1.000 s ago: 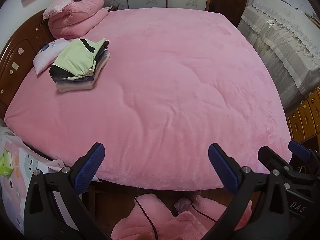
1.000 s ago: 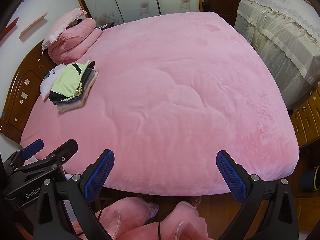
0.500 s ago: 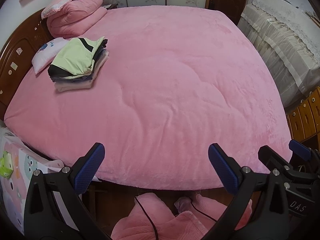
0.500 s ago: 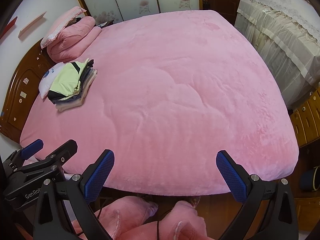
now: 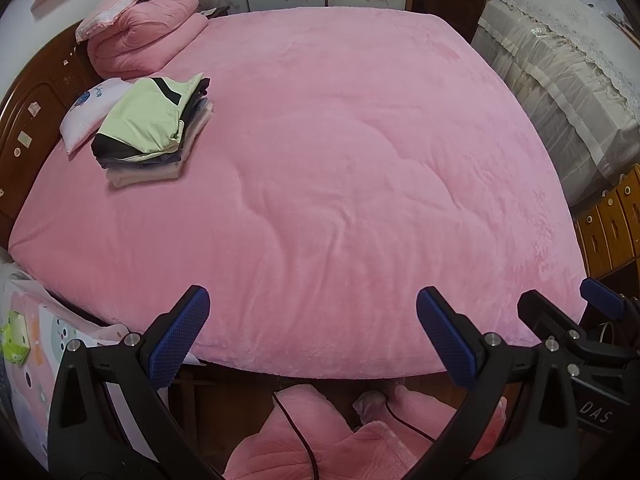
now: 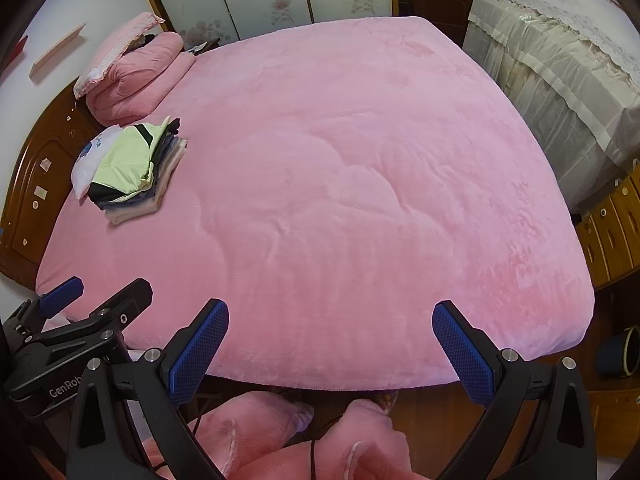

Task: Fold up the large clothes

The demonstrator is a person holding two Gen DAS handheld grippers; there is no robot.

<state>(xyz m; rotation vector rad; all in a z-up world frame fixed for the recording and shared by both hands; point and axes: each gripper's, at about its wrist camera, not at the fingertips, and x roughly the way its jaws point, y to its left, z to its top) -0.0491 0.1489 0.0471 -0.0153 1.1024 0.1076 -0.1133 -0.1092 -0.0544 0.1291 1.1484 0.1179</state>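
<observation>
A stack of folded clothes [image 5: 150, 130] with a pale green garment on top lies at the far left of the pink bed [image 5: 340, 168], beside a small white pillow [image 5: 86, 114]. The same stack [image 6: 134, 170] shows in the right wrist view. My left gripper [image 5: 312, 328] hangs open over the bed's near edge, nothing between its blue pads. My right gripper [image 6: 330, 344] is open too, empty, just to the right of the left one. No unfolded garment lies on the bed.
A rolled pink quilt [image 5: 142, 38] with a pillow sits at the headboard [image 5: 28, 120] corner. A covered piece of furniture [image 5: 560, 76] and wooden drawers [image 5: 612, 220] stand to the right. A person's pink-trousered legs [image 6: 280, 436] and a cable are below the grippers.
Both views have shifted slightly; the bed and the clothes stack sit a little lower in frame. Both grippers stay open and empty.
</observation>
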